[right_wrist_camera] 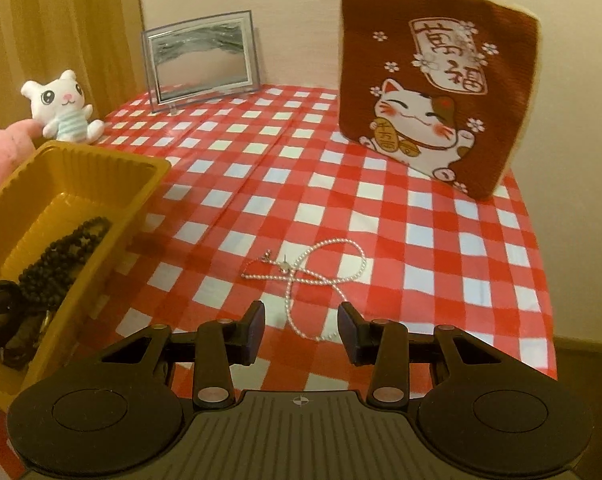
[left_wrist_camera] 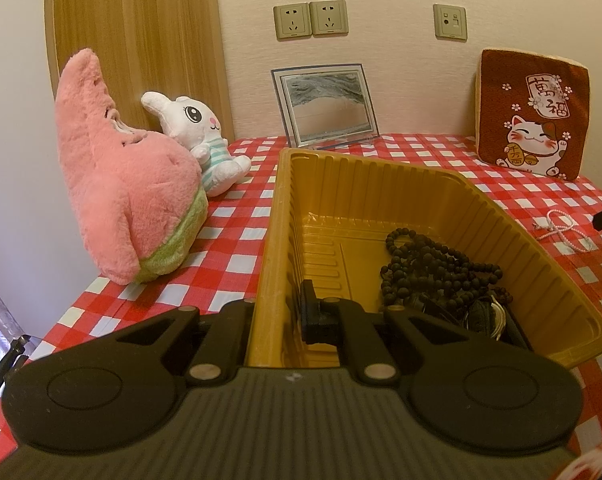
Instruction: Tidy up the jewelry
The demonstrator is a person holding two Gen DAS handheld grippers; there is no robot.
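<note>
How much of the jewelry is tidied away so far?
Done: dark bead strands already lie in the yellow tray. In hand: the left gripper clamps the tray's wall; the open right gripper hovers over the pearl necklace. Left: that necklace, on the tablecloth.

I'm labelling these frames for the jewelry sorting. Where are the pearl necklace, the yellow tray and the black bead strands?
pearl necklace [right_wrist_camera: 343, 245]: right wrist view, upper arc of its loop.
yellow tray [left_wrist_camera: 381, 162]: left wrist view, far rim.
black bead strands [left_wrist_camera: 437, 268]: left wrist view, middle of the pile.
</note>
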